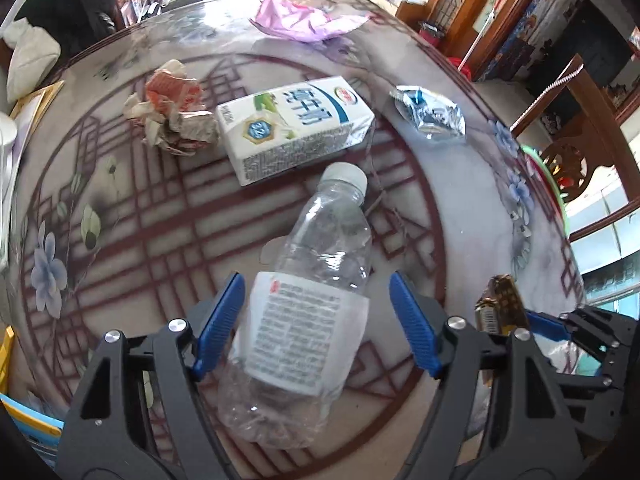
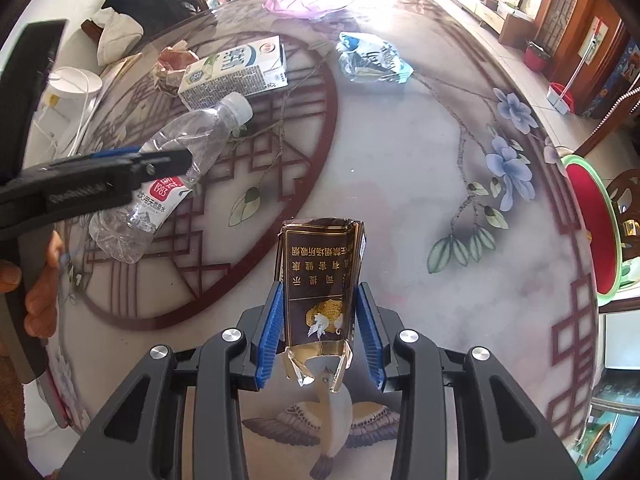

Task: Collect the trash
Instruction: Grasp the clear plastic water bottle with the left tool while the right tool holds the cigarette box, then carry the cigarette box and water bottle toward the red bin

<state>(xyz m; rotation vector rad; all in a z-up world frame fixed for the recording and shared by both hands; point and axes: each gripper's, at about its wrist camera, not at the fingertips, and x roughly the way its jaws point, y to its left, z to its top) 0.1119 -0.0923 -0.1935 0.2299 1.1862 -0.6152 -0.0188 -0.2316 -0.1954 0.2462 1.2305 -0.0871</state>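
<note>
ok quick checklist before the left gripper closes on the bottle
1. Left gripper open wide enough: ok.
2. Bottle between the blue fingers: ok, they straddle the label.
3. Fingers touching the bottle: cannot tell.
4. Milk carton apart from the cap: ok, small gap.
5. Right gripper holding the cigarette pack: ok, pads on both sides.
6. Somewhere to drop the trash: cannot tell.

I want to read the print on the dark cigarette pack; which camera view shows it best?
The right wrist view: the cigarette pack fills the centre, front face visible, between the right gripper jaws. The left wrist view shows only its edge, at the right.
</note>
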